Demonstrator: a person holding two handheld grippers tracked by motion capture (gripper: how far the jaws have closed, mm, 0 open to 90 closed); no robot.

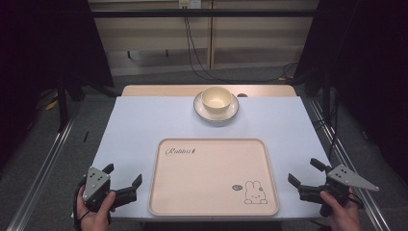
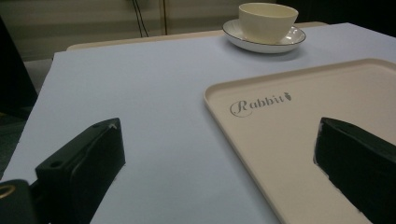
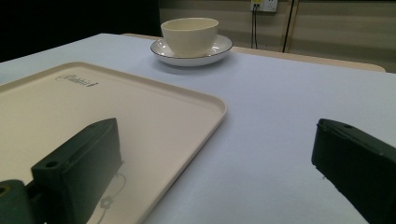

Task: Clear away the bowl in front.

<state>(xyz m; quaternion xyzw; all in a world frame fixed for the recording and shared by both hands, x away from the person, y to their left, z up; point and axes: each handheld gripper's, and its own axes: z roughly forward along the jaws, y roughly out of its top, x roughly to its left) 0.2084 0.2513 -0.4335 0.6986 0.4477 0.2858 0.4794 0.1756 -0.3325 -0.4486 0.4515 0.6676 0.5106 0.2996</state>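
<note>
Glossy ceramic bowl [image 1: 215, 98], matt plastic tray [image 1: 207, 183]; smooth tabletop [image 1: 139, 125]

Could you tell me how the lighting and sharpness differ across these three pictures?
High view: evenly lit pale blue table, black surroundings. Left gripper view: soft shadow beside the cream bowl on its dark-rimmed saucer, near jaws blurred. Right gripper view: the beige rectangular tray looks dimmer.
</note>
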